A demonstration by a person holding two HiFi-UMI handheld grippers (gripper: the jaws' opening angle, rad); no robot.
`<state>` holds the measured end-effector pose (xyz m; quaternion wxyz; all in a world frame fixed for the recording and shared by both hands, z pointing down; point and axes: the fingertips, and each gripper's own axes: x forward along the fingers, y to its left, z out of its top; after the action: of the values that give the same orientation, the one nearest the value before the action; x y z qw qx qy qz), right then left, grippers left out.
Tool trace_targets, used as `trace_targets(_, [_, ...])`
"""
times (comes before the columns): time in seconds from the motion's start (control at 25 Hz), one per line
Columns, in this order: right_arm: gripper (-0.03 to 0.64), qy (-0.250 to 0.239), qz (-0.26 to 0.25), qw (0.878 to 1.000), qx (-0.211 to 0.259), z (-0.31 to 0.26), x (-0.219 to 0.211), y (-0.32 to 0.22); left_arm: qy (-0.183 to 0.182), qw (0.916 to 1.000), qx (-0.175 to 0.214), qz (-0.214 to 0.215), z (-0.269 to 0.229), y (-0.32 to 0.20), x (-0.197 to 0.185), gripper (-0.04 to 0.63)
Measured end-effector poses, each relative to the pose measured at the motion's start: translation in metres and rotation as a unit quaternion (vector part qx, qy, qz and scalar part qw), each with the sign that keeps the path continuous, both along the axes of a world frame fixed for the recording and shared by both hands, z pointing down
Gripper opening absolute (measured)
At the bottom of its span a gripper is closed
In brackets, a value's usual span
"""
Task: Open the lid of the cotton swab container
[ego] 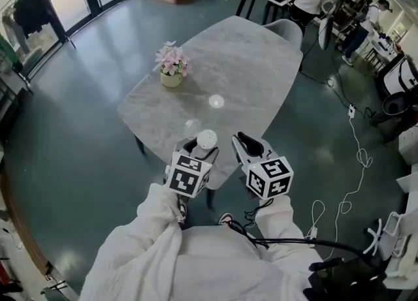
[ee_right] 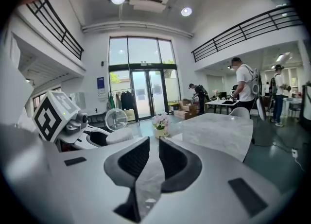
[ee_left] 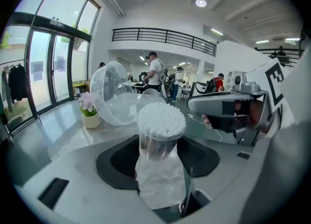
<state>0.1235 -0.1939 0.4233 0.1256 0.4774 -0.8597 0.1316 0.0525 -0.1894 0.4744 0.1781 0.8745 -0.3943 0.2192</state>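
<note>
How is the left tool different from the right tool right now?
The left tool grips a clear plastic cotton swab container with its clear domed lid flipped open; the right tool holds nothing. The left tool's jaws stand wide around the container, while the right tool's jaws sit nearly together with just a thin gap. Both have black pads.

At frame centre you are seeing white swab tips [ee_left: 161, 118] inside a clear cotton swab container [ee_left: 158, 145], its lid [ee_left: 108, 94] also clear. The tabletop [ego: 248, 64] is showing grey marbling; upper left, pink flowers [ego: 172, 59] are topping a cream pot [ego: 171, 79].
</note>
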Motion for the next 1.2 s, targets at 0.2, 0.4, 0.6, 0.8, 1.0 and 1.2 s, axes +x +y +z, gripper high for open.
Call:
trace_targets(0.2, [0.082, -0.015, 0.069, 0.997, -0.026, 0.013, 0.012, -0.005, 0.002, 0.9998, -0.001, -0.018, -0.002, -0.004, 0.002, 0.244])
trace_targets(0.4, [0.069, -0.025, 0.135, 0.990, -0.040, 0.019, 0.028, -0.003, 0.010, 0.9997, -0.011, -0.020, 0.001, -0.002, 0.003, 0.244])
trace_targets(0.6, [0.069, -0.016, 0.166, 0.985, -0.036, 0.019, 0.027, -0.005, 0.014, 0.9998, 0.009, -0.007, -0.006, -0.008, 0.004, 0.244])
trace_targets(0.8, [0.069, -0.019, 0.192, 0.981, -0.034, 0.020, 0.018, 0.001, 0.024, 0.9993, 0.029, 0.000, -0.014, -0.013, -0.003, 0.244])
trace_targets(1.0, [0.069, -0.017, 0.227, 0.973, -0.037, 0.022, 0.004, 0.007, 0.029, 0.9988, 0.034, 0.022, -0.013, -0.018, -0.018, 0.244])
trace_targets(1.2, [0.069, -0.005, 0.283, 0.958, -0.043, 0.020, -0.004, 0.029, 0.017, 0.9977, 0.021, 0.063, -0.008, 0.000, -0.030, 0.244])
